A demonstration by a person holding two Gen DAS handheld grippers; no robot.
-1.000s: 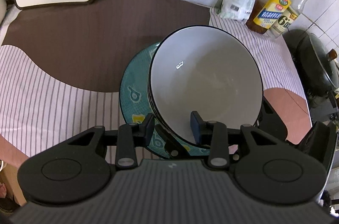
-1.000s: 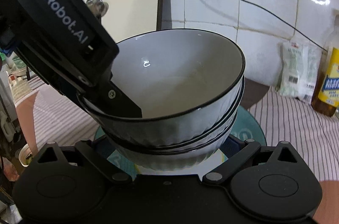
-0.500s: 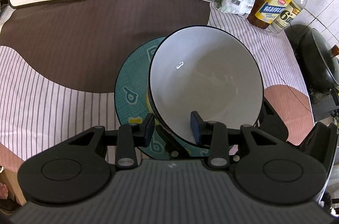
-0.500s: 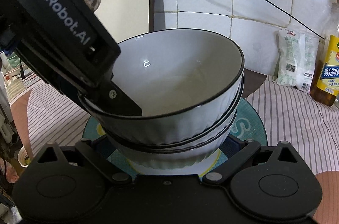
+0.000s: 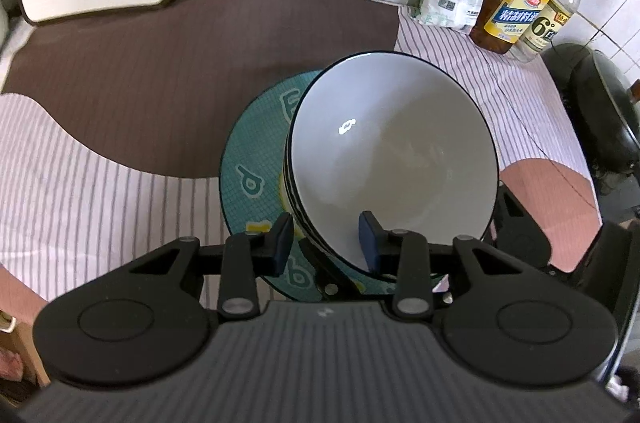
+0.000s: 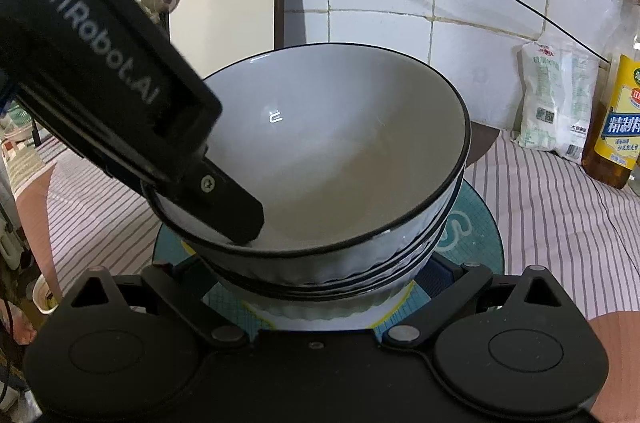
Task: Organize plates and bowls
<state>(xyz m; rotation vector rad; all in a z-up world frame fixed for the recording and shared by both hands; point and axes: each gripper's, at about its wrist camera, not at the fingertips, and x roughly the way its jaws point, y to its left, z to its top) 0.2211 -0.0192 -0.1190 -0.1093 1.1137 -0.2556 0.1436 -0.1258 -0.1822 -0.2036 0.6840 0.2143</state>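
- Stack of white bowls (image 6: 340, 183), black-rimmed, on a teal plate (image 6: 476, 223).
- Left gripper (image 6: 224, 207): one finger inside the top bowl's near-left rim.
- Right gripper (image 6: 320, 287): fingers spread either side of the stack's base.

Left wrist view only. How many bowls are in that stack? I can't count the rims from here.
Observer: The right wrist view shows at least three nested rims in the bowl stack.
Operator: Where's the right gripper?
Observer: The right gripper is low, with its fingers spread either side of the bottom bowl's base, just over the teal plate. I can't see whether they touch.
Operator: Left inner finger seated?
Observer: The left gripper's inner finger lies against the top bowl's inside wall, its tip well below the rim.
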